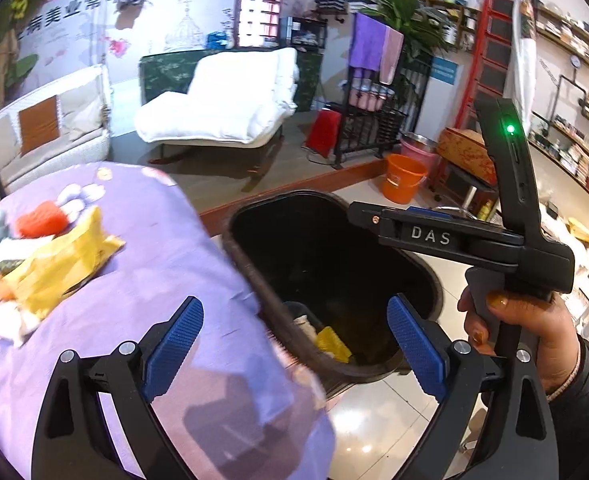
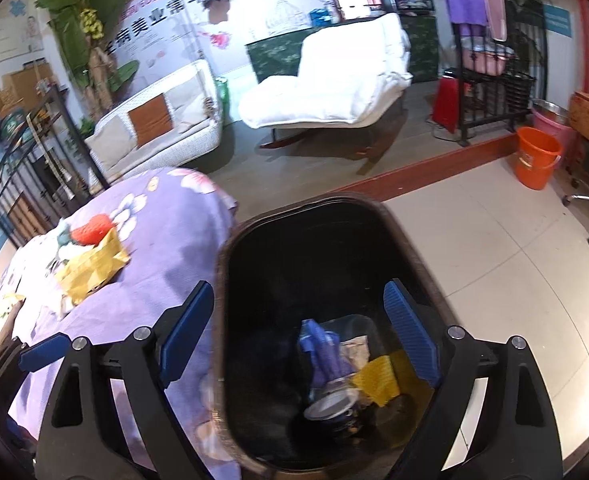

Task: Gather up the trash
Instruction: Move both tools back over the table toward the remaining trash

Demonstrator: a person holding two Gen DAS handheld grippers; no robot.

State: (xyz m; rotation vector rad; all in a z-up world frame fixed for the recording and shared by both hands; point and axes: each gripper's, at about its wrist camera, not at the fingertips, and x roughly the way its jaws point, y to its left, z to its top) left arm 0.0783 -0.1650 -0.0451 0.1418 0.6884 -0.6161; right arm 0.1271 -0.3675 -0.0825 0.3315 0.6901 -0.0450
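**Tiled shop floor, dark bin, litter on a purple quilt**

Pale floor tiles (image 2: 494,264) spread under a dark trash bin (image 2: 230,248) that stands against the edge of a surface draped in a purple flowered quilt (image 2: 166,224). From my remote seat, both wrist cameras look down into the bin. My right gripper (image 2: 298,332) hangs above its mouth with the blue pads spread wide and nothing between them. My left gripper (image 1: 294,340) is likewise spread and empty, one pad over the quilt, the other over the bin's opening.

Inside the bin lie a blue crumpled piece (image 2: 326,352), a yellow scrap (image 2: 374,380), a round tin (image 2: 330,408) and a pale bit of paper (image 2: 356,350). Trash yet to be gathered sits in a small heap on the quilt, well back from the bin: a yellow wrapper (image 1: 60,264), a red-orange piece (image 1: 40,220) just behind it, and white crumpled paper (image 1: 6,320) alongside.

In the left view a hand (image 1: 534,320) grips the handle of the right tool, a green light glowing on its upright part.

Beyond, a white padded lounge chair (image 2: 334,84) rests on a raised floor, and an orange bucket (image 2: 536,160) stands on the tiles.
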